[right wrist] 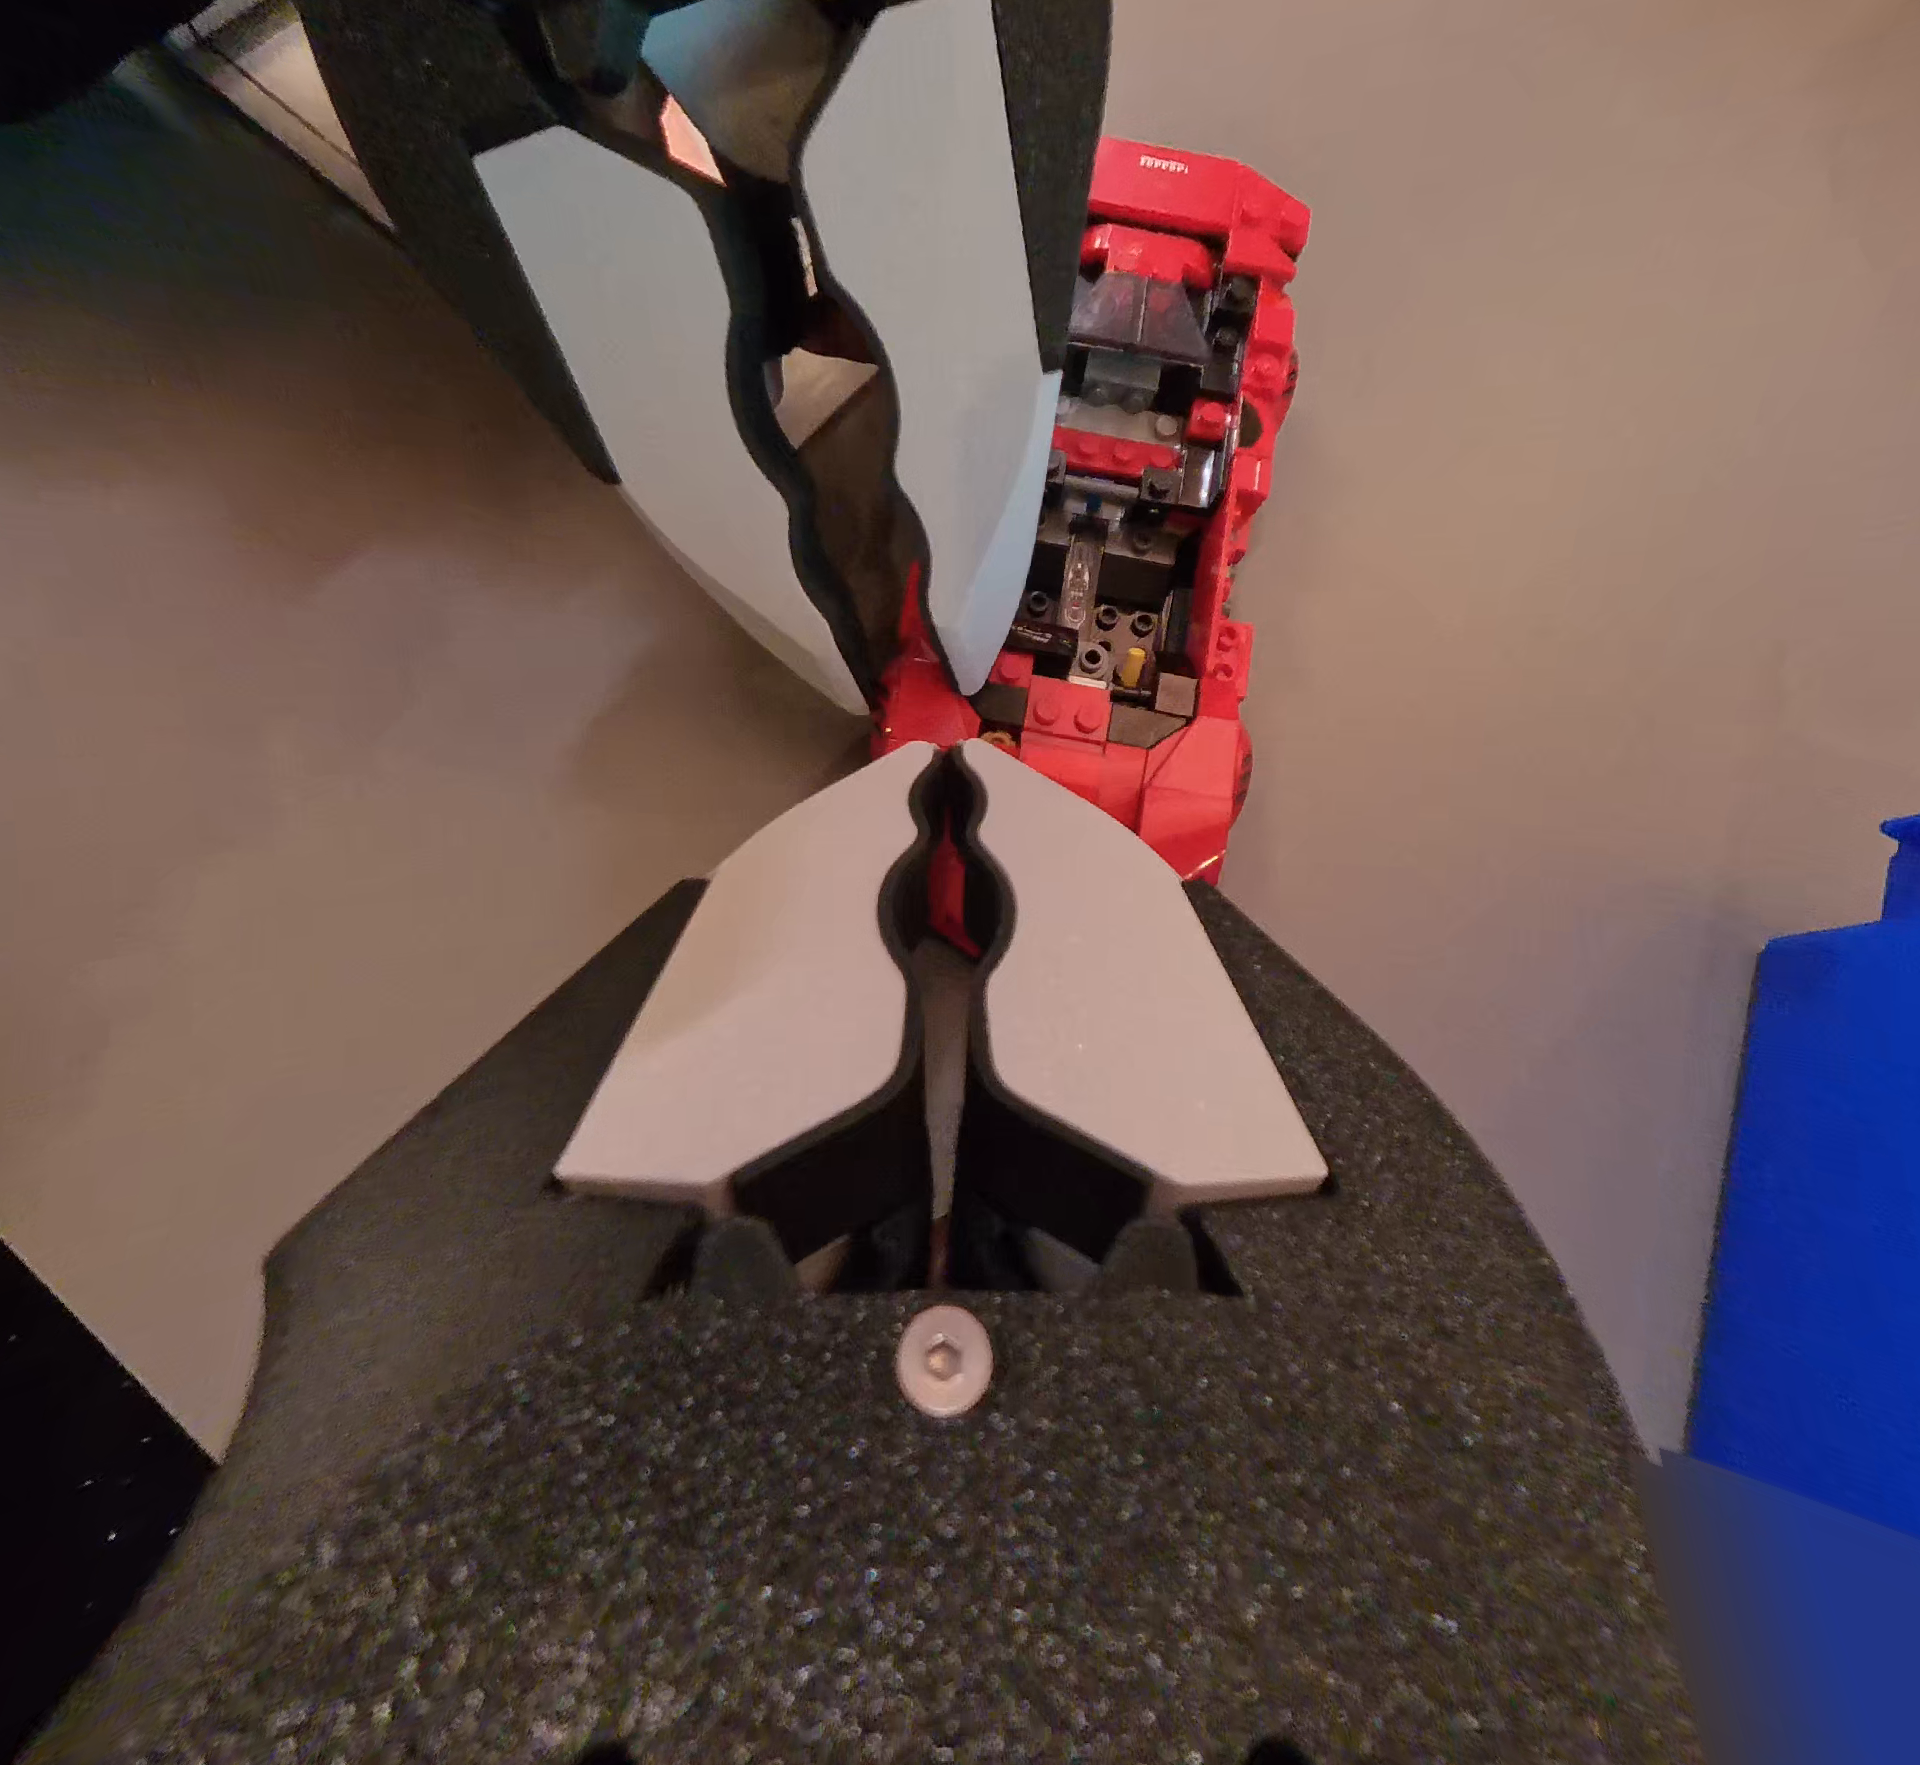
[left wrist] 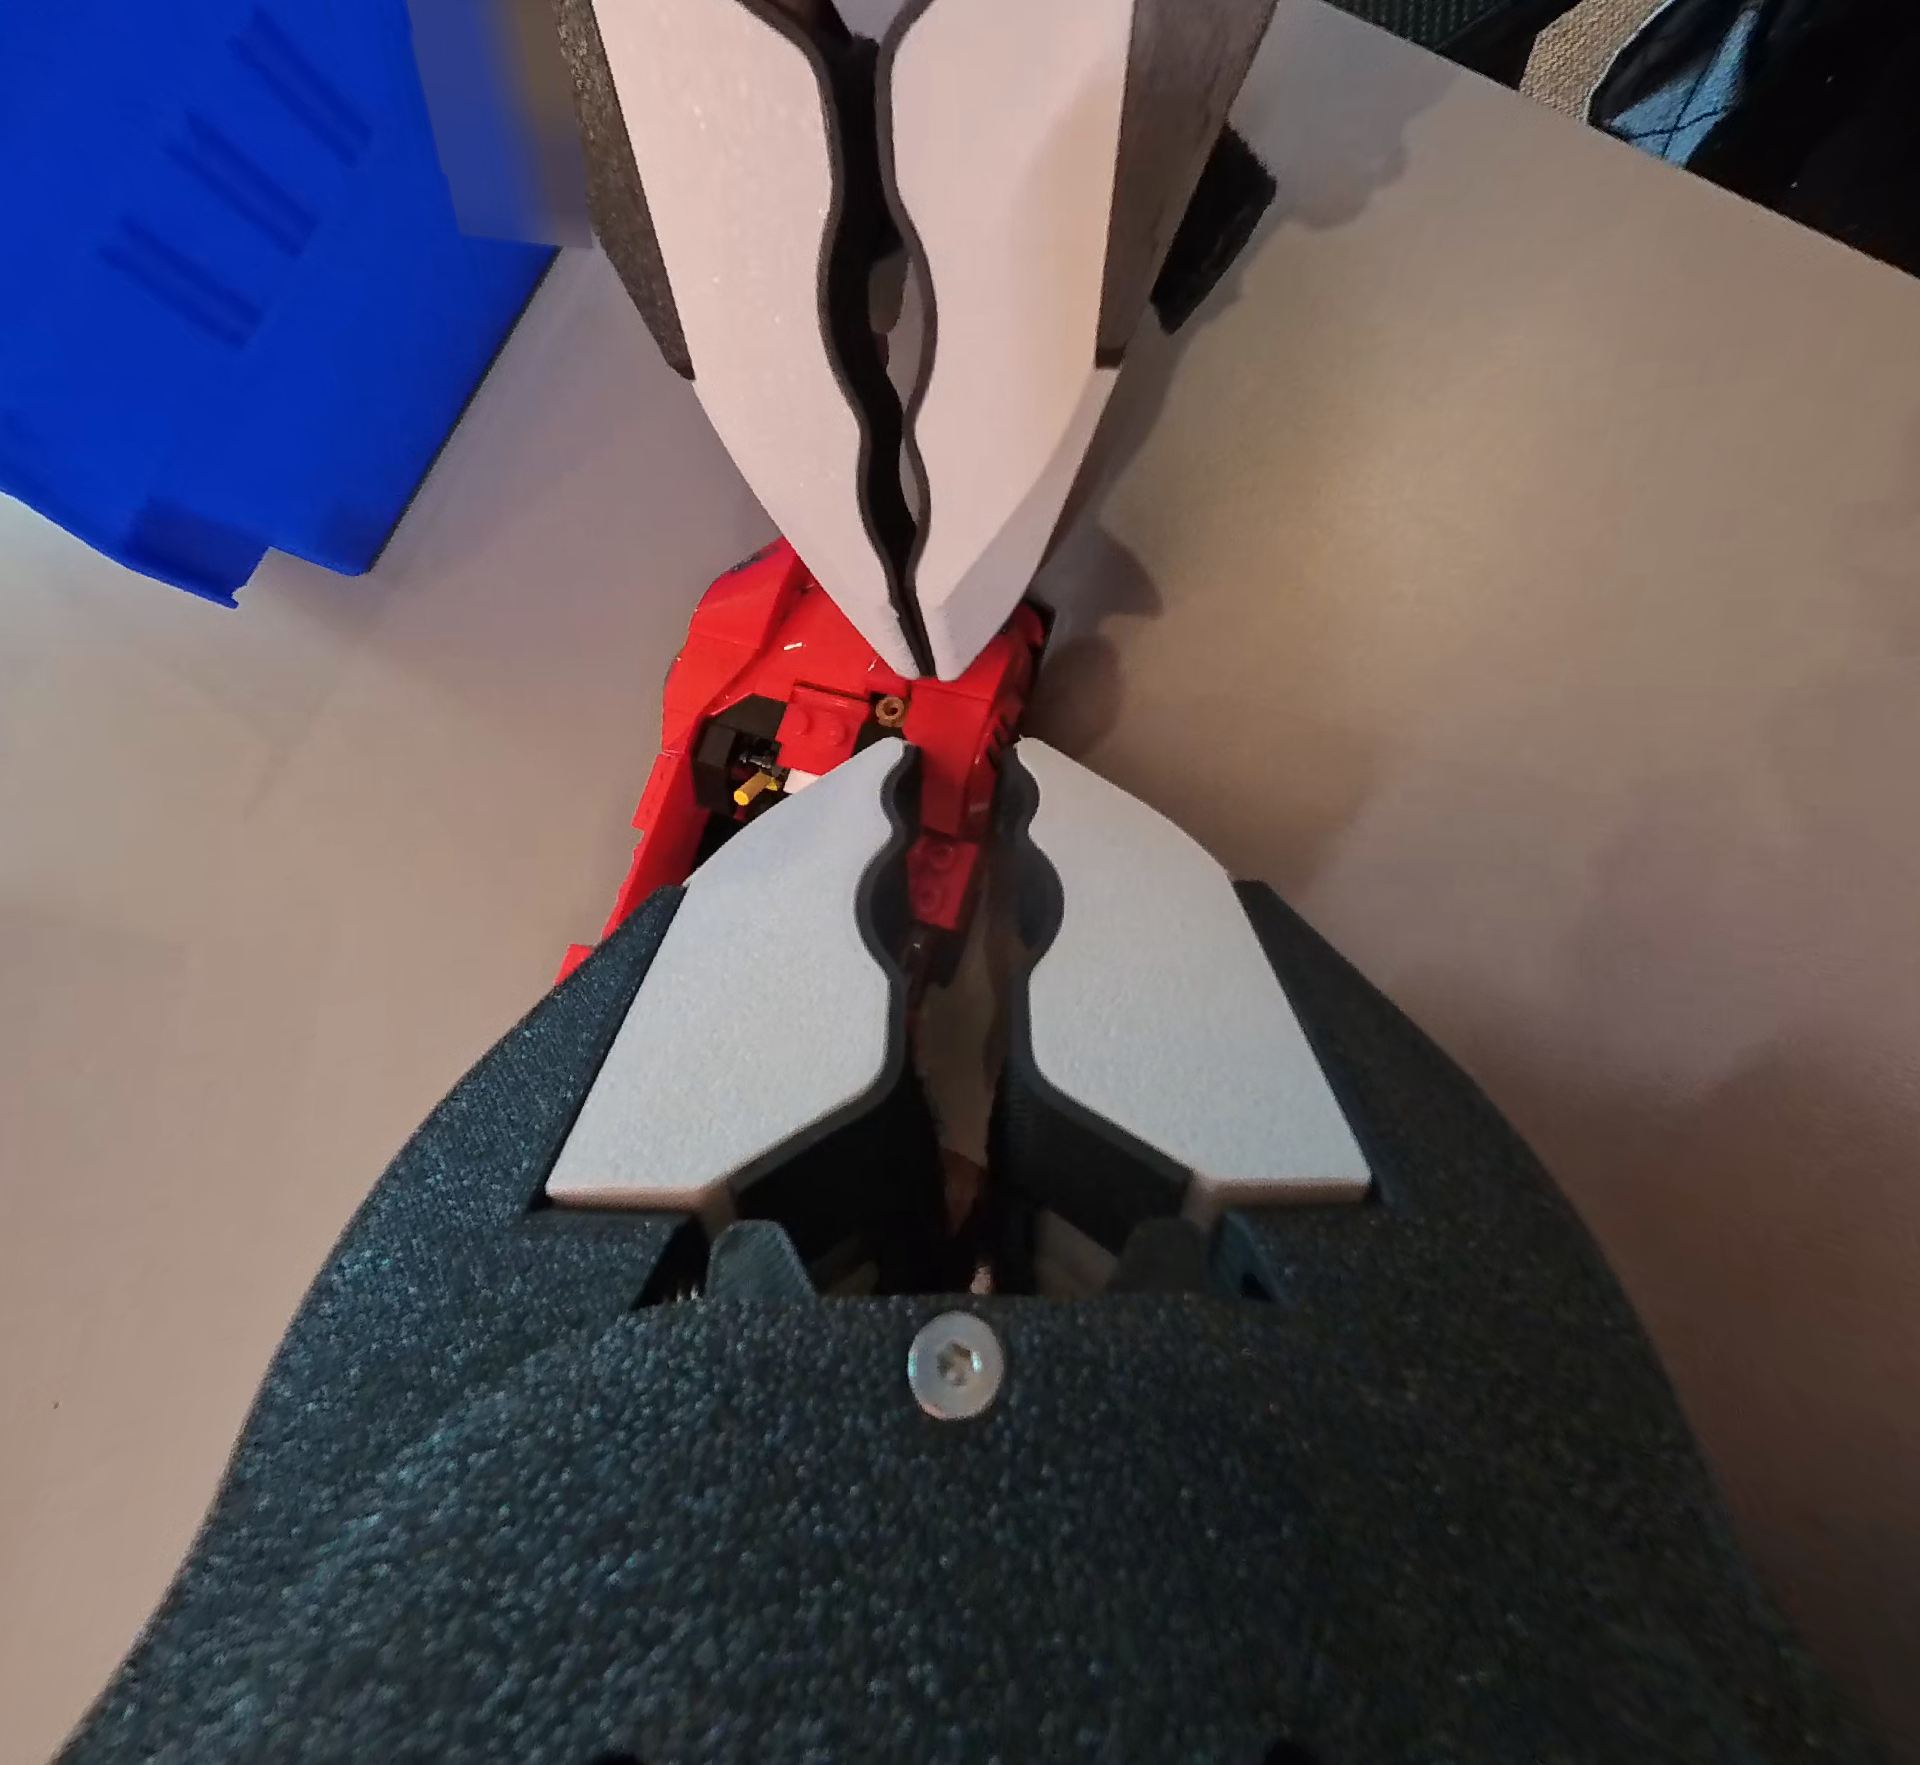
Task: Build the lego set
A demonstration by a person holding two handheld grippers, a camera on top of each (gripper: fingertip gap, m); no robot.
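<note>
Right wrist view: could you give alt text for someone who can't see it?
Two grey-padded grippers meet tip to tip over a red lego car on a beige table; the left gripper pinches its edge. A blue bin stands at right.

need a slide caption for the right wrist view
Right gripper and left gripper meet at the near end of a red lego car on a table.

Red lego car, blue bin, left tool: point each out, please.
red lego car [right wrist: 1174,510], right wrist view, on its open black interior.
blue bin [left wrist: 208,209], left wrist view, on its ribbed side wall.
left tool [left wrist: 961,759], left wrist view, between its fingertips.
</note>
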